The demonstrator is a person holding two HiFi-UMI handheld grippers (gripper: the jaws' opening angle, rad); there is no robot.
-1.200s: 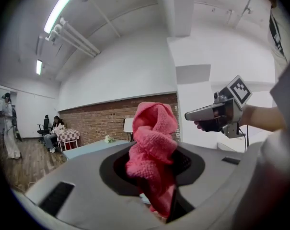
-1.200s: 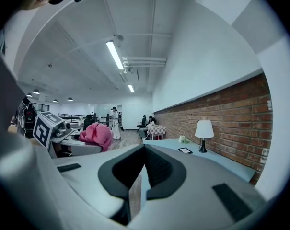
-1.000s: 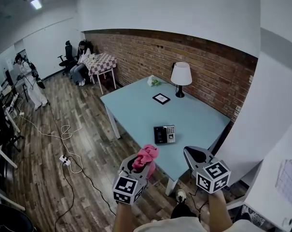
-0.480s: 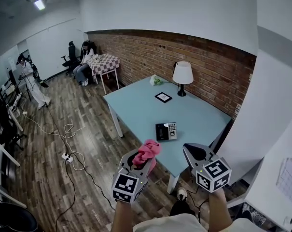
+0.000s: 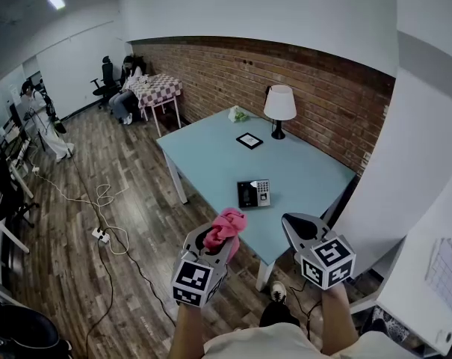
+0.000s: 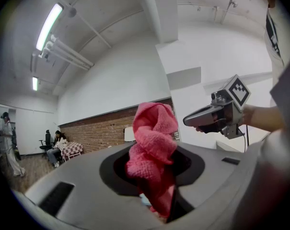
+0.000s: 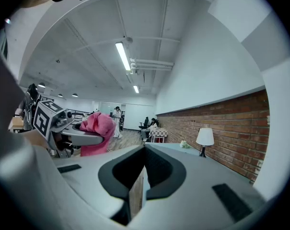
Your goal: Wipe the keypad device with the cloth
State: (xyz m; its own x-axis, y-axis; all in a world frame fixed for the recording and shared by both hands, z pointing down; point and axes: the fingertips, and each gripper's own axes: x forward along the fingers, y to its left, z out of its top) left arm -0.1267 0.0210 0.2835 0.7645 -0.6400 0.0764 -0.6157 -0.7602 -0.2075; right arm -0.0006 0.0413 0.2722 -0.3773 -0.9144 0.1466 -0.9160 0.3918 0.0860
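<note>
A pale blue table (image 5: 211, 163) stands on a wooden floor (image 5: 136, 223) before a brick wall (image 5: 323, 88), and on it lie four things. There is one keypad device (image 5: 255, 193) on the near half, inward from the near corner. There is also one small framed picture (image 5: 249, 140) around the middle, one white-shaded lamp (image 5: 279, 109) at the far edge by the wall, and one white-and-green bundle (image 5: 237, 115) at the far corner. The two grippers are held side by side off the table, short of its near corner, which lies between them and the device. The left gripper (image 5: 213, 244) has its jaws clamped on the one pink cloth (image 5: 227, 224), which bunches up above them well apart from the device. The right gripper (image 5: 299, 229) has its jaws together with nothing between them. On the floor to the table's left, loose cables (image 5: 98, 200) trail to one white power strip (image 5: 100, 235). Farther back stand one checkered-cloth table (image 5: 155, 90) and one black office chair (image 5: 106, 81). Two other people are in the room. One seated person (image 5: 125, 88) is by the checkered table, and one standing person (image 5: 39, 118) is at the left side. The toe of one shoe (image 5: 278, 294) shows below, between the grippers.
</note>
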